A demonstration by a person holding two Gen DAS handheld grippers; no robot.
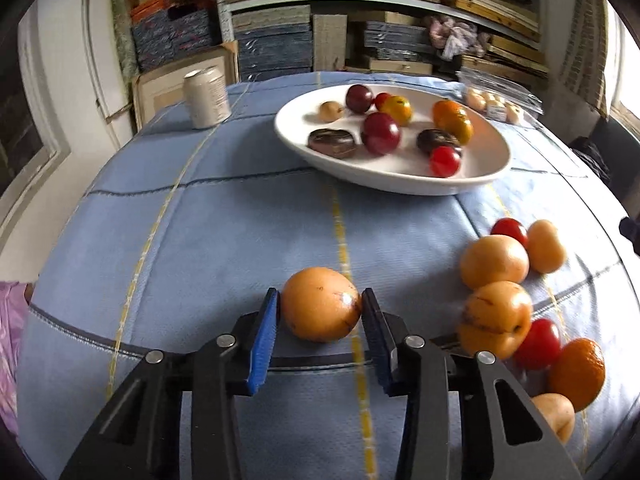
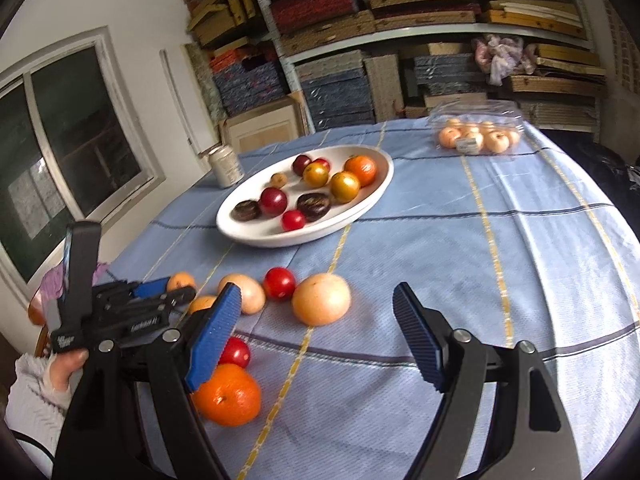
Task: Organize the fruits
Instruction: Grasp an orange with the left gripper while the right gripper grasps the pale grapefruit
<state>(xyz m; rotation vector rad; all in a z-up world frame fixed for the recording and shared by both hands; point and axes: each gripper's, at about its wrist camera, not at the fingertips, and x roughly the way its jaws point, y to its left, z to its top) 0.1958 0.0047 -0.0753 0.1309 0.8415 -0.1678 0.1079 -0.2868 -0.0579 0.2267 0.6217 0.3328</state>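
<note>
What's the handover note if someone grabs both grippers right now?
Left gripper: fingers either side of a round pale-orange fruit on the blue checked tablecloth, touching or nearly; a firm grip is not clear.
Right gripper: open, empty.
Done: about nine fruits in the white oval bowl.
Left: loose orange, yellow and red fruits on the cloth beside the grippers.
</note>
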